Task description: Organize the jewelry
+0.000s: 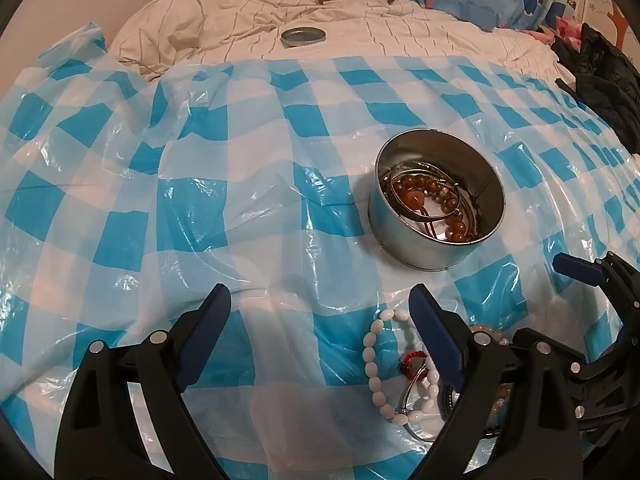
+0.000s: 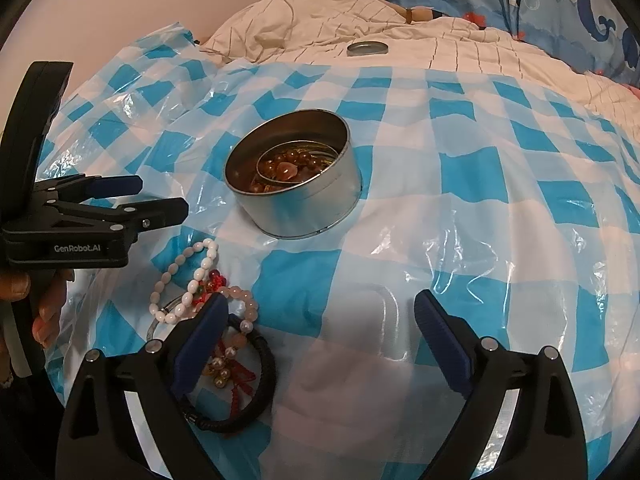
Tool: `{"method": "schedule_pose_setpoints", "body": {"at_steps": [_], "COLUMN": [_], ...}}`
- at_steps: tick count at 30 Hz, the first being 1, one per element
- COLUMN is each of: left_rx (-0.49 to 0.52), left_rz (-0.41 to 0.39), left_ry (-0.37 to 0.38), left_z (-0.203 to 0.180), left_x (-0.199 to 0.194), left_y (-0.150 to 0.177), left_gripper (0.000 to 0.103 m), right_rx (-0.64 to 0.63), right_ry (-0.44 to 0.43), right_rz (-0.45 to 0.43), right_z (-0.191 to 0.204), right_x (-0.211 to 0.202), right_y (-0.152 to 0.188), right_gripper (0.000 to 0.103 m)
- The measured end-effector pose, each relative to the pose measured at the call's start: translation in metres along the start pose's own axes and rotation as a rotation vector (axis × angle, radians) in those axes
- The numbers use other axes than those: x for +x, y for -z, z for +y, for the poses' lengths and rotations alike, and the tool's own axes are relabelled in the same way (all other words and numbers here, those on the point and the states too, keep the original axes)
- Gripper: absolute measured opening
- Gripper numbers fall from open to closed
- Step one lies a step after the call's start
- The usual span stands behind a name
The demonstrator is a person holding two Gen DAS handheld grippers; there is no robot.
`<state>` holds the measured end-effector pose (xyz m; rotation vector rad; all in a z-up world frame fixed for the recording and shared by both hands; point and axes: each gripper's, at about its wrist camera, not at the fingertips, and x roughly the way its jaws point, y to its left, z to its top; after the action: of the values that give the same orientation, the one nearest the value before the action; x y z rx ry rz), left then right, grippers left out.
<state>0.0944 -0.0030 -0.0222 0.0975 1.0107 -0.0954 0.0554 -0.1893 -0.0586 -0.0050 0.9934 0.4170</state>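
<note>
Fingers of both the left gripper (image 1: 320,320) and right gripper (image 2: 320,320) gape wide and empty above the checked plastic sheet (image 2: 480,184), with the open tin (image 2: 294,184) of amber beads ahead, loose bracelets (image 2: 188,280) lying near, and the lid (image 1: 303,36) far off on the quilt (image 1: 400,36).

The left gripper's (image 1: 320,332) right finger hides part of the white bead bracelet (image 1: 376,364) at 5 o'clock. The right gripper's (image 2: 320,336) left finger covers part of the pink bead bracelet (image 2: 250,304) and black cord bracelet (image 2: 264,380) at 7 o'clock.
</note>
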Motion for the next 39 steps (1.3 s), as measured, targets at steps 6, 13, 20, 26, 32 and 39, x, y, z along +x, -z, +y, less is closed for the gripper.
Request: {"method": "schedule_pose_setpoints", "body": {"at_steps": [6,13,20,26,32,39], "left_rx": [0.021,0.03,0.041,0.053,0.059,0.063], "left_rz": [-0.004,-0.005,-0.007,-0.009,-0.01,-0.01], "left_ry": [-0.021,-0.029,-0.036,-0.045,-0.048,-0.05], "left_z": [-0.005,-0.006,-0.009,-0.012,-0.014,-0.015], "left_x": [0.0,0.0,0.0,-0.001,-0.001,0.0], "left_y": [0.001,0.001,0.0,0.0,0.0,-0.001], "left_gripper": [0.087,0.087,0.088,0.088,0.088,0.089], "right_rx": [-0.015,-0.015,-0.018,-0.019,-0.021,-0.022], "right_ry": [-0.001,-0.002,-0.001,-0.001,-0.001,0.0], "right_rz": [-0.002,-0.001,-0.002,-0.002,-0.001,-0.002], "right_z": [0.003,0.003,0.003,0.004,0.004,0.005], "right_x": [0.0,0.0,0.0,0.0,0.0,0.0], "right_y": [0.0,0.001,0.001,0.0,0.0,0.001], "right_gripper": [0.09,0.091,0.091,0.091,0.091,0.091]}}
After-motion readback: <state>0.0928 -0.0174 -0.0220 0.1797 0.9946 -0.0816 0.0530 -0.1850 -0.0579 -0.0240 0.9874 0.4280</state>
